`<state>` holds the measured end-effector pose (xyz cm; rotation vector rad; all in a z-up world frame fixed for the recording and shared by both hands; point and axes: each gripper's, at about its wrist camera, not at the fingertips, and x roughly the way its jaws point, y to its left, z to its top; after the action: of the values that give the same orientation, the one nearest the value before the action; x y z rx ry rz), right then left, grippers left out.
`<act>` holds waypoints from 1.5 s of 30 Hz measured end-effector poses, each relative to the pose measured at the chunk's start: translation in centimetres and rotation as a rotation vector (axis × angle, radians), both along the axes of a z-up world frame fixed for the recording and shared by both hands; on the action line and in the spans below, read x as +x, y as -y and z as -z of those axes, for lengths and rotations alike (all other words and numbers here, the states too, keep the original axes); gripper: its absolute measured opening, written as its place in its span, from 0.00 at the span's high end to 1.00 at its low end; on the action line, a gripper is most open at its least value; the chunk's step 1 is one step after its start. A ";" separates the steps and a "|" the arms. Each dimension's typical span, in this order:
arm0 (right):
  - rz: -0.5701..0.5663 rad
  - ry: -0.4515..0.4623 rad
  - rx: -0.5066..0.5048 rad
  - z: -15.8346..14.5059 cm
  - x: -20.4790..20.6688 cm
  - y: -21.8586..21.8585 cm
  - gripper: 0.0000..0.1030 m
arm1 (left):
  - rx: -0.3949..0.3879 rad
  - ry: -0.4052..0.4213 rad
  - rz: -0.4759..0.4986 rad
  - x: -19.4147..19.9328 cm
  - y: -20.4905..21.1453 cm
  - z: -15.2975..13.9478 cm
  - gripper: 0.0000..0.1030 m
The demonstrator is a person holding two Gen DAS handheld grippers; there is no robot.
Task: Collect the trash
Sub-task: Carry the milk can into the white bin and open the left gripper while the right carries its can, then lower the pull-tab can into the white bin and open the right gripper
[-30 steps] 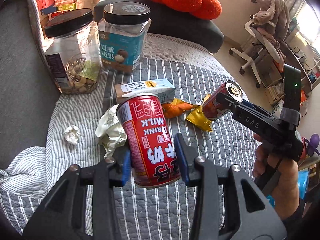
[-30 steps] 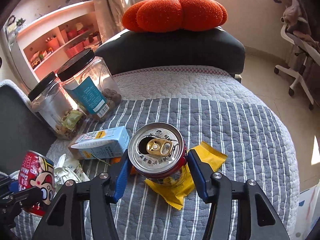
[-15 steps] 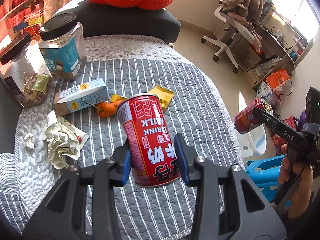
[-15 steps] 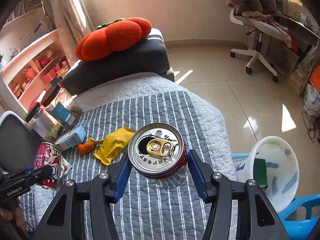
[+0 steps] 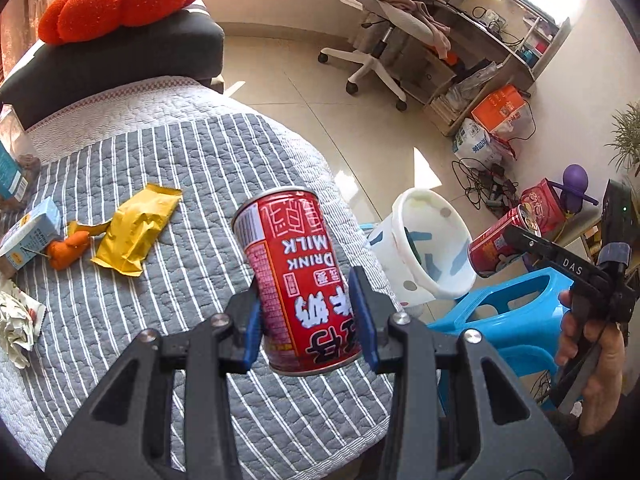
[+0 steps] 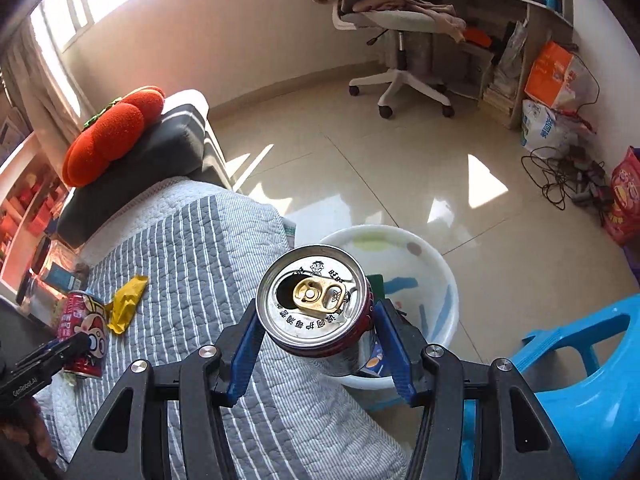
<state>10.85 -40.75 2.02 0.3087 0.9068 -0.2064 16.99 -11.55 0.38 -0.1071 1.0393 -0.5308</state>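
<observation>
Milk-drink can [image 5: 298,280], red, is pinched at frame centre by the left claw [image 5: 310,316]; an opened can [image 6: 316,304] is pinched by the right claw [image 6: 320,344] before the white bin [image 6: 448,280].

The left gripper [image 5: 308,312] pointed steeply downward, its blue-padded jaws clamped on the sides of a red milk can [image 5: 298,280]. The right gripper [image 6: 320,344] tilted down likewise, jaws pressed on an opened can [image 6: 316,304]. A bare hand [image 5: 592,364] gripped the right gripper's handle at far right.
</observation>
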 end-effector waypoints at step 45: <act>0.135 -0.066 0.161 3.9 0.5 7.9 0.45 | 0.174 0.032 0.048 0.2 4.9 2.4 0.01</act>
<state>11.39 -48.63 -1.92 0.5158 0.9709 -0.2694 17.24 -16.44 -2.06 0.0797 1.0548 -0.4822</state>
